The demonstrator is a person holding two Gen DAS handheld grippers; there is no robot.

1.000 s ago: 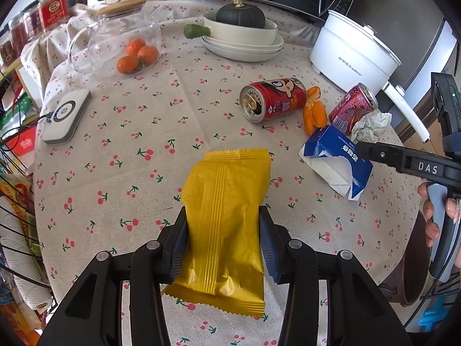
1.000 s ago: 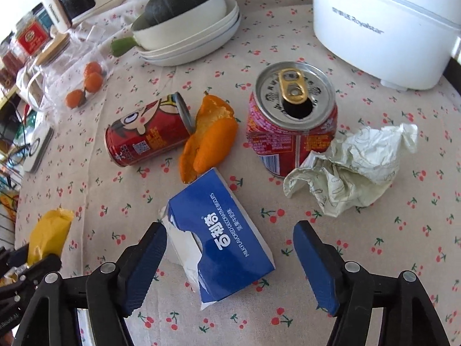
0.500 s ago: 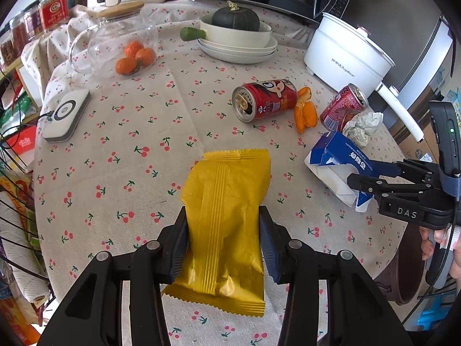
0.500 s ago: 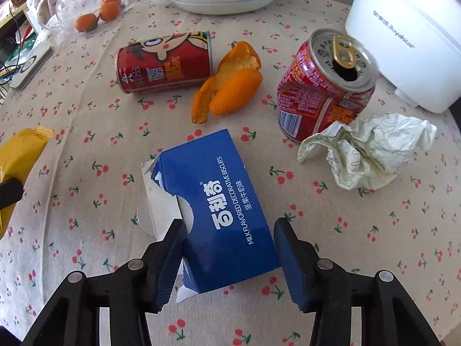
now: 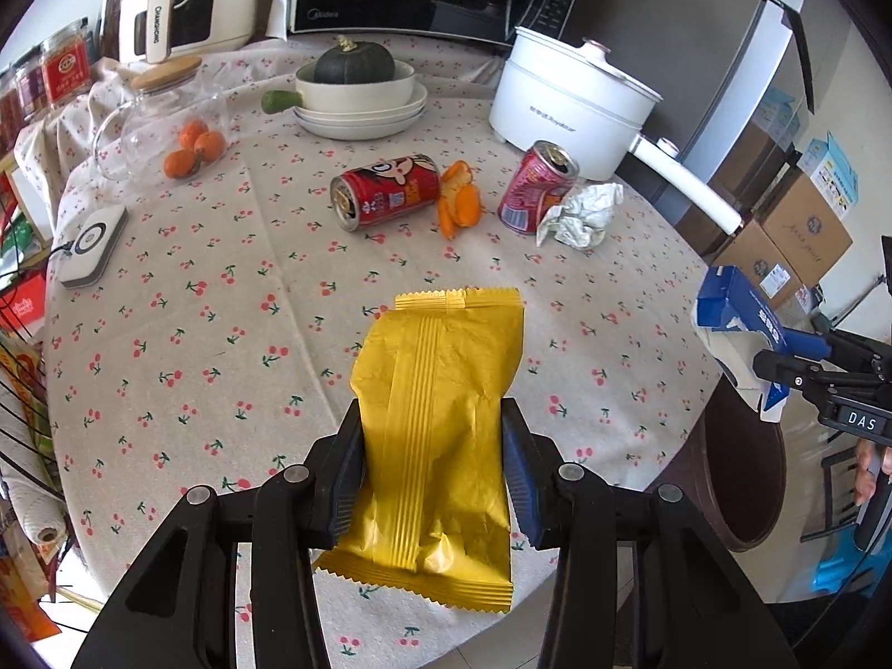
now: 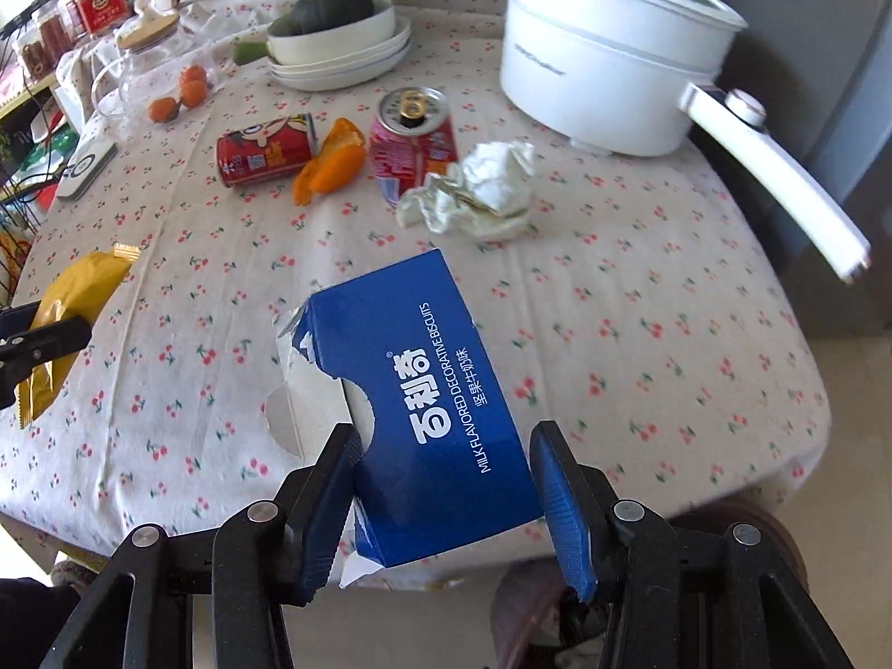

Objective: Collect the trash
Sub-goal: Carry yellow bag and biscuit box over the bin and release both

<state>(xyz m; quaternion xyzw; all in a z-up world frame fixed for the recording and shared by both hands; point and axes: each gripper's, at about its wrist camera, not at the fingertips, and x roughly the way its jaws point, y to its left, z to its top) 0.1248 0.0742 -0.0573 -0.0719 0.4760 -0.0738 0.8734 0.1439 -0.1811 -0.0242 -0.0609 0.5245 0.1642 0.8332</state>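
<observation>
Both loads are up for binning: the left gripper pinches a yellow wrapper between its fingers, the right gripper clamps a torn blue box, and next each should probably open over the brown bin below the right fingers.

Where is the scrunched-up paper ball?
The crumpled paper lies on the cherry tablecloth toward the right side of the left wrist view, against the upright red can and in front of the white pot.
</observation>
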